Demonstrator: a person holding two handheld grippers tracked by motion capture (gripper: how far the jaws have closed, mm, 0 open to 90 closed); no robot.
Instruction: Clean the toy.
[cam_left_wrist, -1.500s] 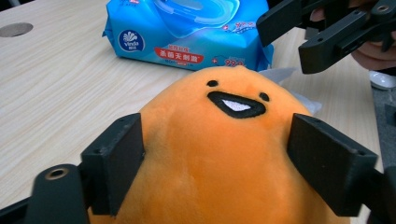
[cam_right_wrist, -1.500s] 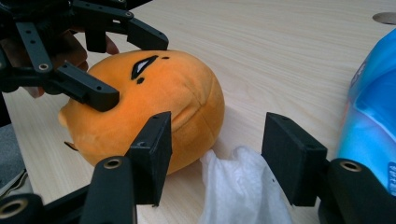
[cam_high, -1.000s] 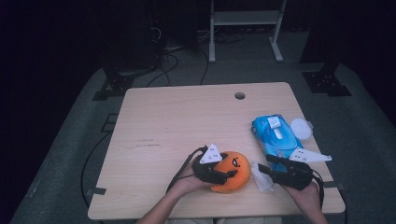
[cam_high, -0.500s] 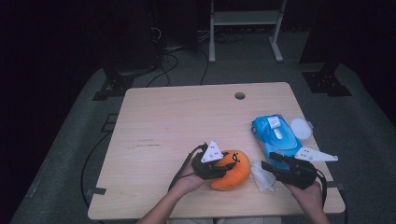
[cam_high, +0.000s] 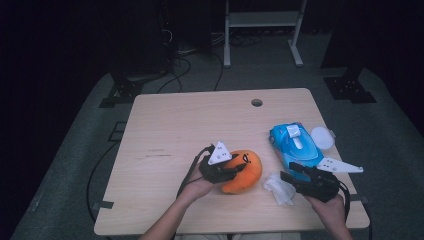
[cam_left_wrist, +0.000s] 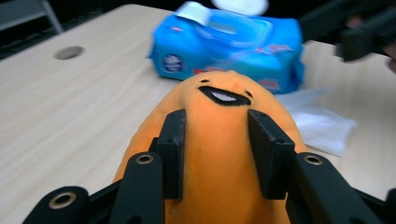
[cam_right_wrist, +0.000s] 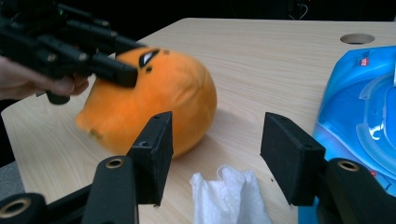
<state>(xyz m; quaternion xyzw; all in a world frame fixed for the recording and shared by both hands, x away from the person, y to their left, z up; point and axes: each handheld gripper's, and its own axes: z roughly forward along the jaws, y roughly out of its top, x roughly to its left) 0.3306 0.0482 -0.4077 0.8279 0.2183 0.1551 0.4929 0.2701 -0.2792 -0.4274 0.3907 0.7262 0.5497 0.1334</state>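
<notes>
Left tool (cam_left_wrist: 215, 140) pinching round orange plush toy with stitched face (cam_high: 245, 170), jaws having just been closing, at six o'clock on desk (cam_high: 165, 130). Right tool (cam_right_wrist: 215, 140) hovering spread over crumpled white wipe (cam_right_wrist: 226, 196). Advising: keep toy steady, avoid over-squeezing.

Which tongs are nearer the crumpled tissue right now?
Right. The right tongs hover open just beside the tissue; the left tongs are farther off, clamped on the orange plush.

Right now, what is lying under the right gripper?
A crumpled white wipe lies on the table under the right gripper, whose jaws stand open above it. In the high view the gripper covers the wipe's right edge, so anything there cannot be seen.
</notes>
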